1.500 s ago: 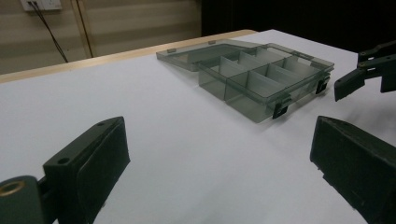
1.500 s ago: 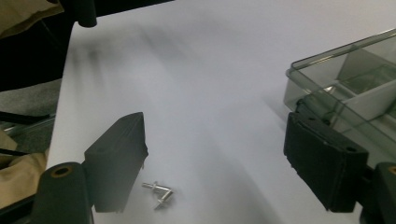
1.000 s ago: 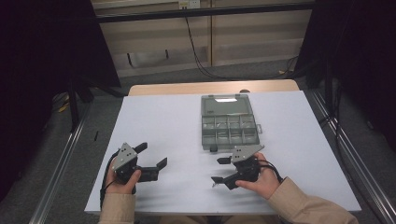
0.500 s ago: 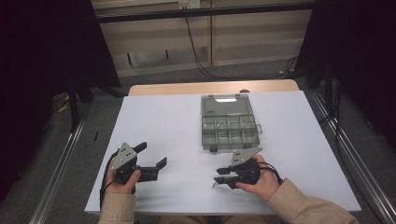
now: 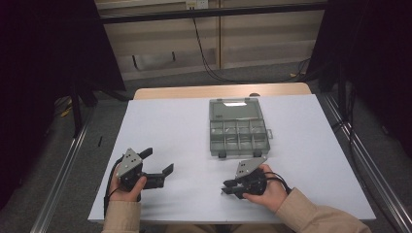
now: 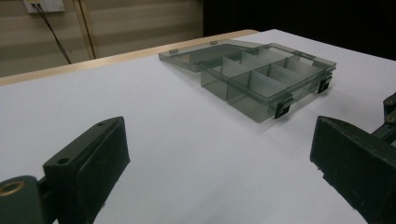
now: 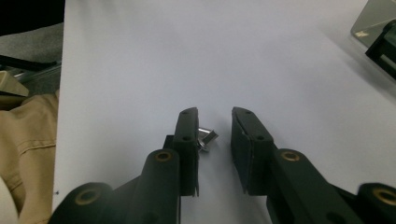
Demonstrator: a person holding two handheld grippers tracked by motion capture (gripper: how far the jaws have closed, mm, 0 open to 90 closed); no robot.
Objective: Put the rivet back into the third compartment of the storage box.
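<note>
On the white table, the right gripper was seen with jaws just closing, narrowed around a small shiny metal part touching one pad but not yet clamped, while the left gripper was held wide and empty, near the open grey translucent plastic compartment box.

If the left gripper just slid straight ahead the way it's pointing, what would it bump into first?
Probably the grey compartment box, near its clasp end. The left gripper, jaws wide open, has bare white table before it. In the high view it aims more toward the right gripper, so it's uncertain.
</note>
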